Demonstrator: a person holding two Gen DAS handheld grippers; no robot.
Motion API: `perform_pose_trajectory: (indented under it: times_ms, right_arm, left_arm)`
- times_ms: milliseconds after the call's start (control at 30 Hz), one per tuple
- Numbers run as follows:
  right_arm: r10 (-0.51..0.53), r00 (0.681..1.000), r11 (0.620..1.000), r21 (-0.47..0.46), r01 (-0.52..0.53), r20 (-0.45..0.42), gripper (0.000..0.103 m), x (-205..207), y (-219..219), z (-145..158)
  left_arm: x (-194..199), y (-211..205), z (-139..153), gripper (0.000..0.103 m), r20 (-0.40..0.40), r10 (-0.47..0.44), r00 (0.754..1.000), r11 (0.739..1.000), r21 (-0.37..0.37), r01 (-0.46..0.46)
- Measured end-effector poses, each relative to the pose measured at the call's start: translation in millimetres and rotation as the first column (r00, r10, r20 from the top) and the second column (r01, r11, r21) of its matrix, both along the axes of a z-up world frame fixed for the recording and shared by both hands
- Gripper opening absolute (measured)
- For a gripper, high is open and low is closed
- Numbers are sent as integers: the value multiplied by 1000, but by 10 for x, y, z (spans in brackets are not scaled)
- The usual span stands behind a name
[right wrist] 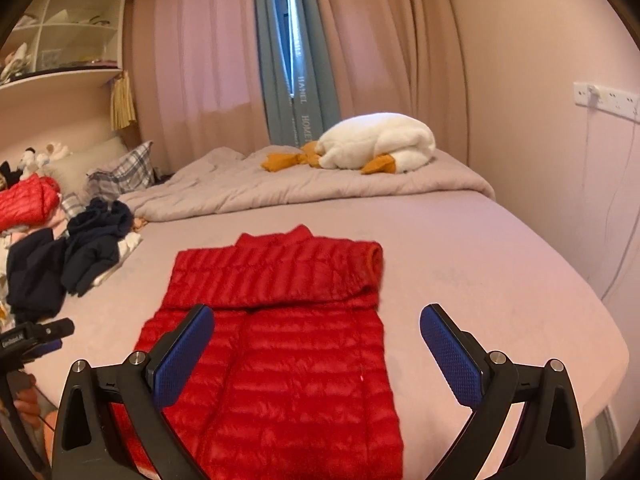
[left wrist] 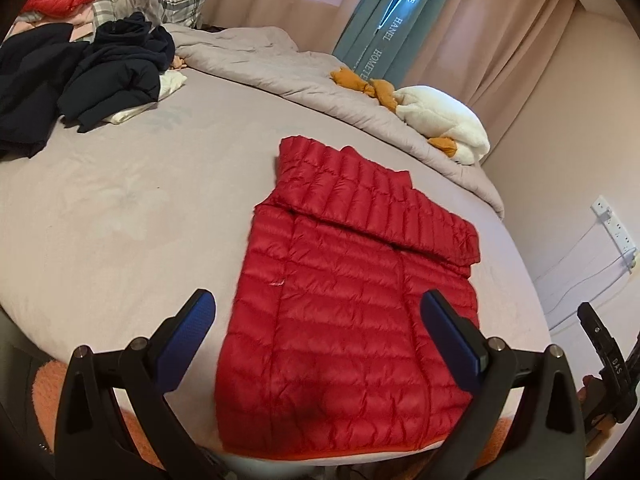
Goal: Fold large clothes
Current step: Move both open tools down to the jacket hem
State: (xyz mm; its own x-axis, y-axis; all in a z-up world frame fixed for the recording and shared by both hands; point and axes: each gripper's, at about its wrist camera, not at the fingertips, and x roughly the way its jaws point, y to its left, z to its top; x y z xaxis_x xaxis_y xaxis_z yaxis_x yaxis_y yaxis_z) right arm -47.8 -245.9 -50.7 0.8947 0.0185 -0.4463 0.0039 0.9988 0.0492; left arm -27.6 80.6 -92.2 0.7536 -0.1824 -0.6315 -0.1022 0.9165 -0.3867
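Jacket (left wrist: 344,320) flat near bed (left wrist: 120,220) edge; left gripper (left wrist: 316,316), right gripper (right wrist: 316,332) jaws open, empty

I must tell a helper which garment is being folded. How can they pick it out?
On the bed, look at the near part. The red jacket lies flat there, sleeves folded across its top. The other red garment is crumpled by the pillows.

glossy quilted red jacket (left wrist: 348,320), matt cloth bedsheet (left wrist: 120,208)
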Motion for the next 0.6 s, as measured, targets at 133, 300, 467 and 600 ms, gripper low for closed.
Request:
perform_pose_trajectory:
  times_ms: [133, 300, 467, 600]
  right_arm:
    - [-20, 1000, 999, 25, 20, -19, 102, -100, -81, -94]
    - [-48, 998, 997, 56, 51, -46, 102, -159, -168, -166]
    - [-64, 994, 995, 66, 70, -83, 102, -212, -215, -308]
    - [-83, 990, 994, 66, 91, -112, 102, -251, -251, -423]
  left_arm:
    - [-85, -20, -24, 103, 2, -11, 1000, 1000, 10, 11]
    - [-171, -57, -103, 103, -3, -23, 1000, 1000, 2, 23]
    - [-164, -130, -206, 103, -42, -47, 998, 999, 6, 47]
    - [-149, -120, -304, 103, -64, -57, 996, 998, -8, 56]
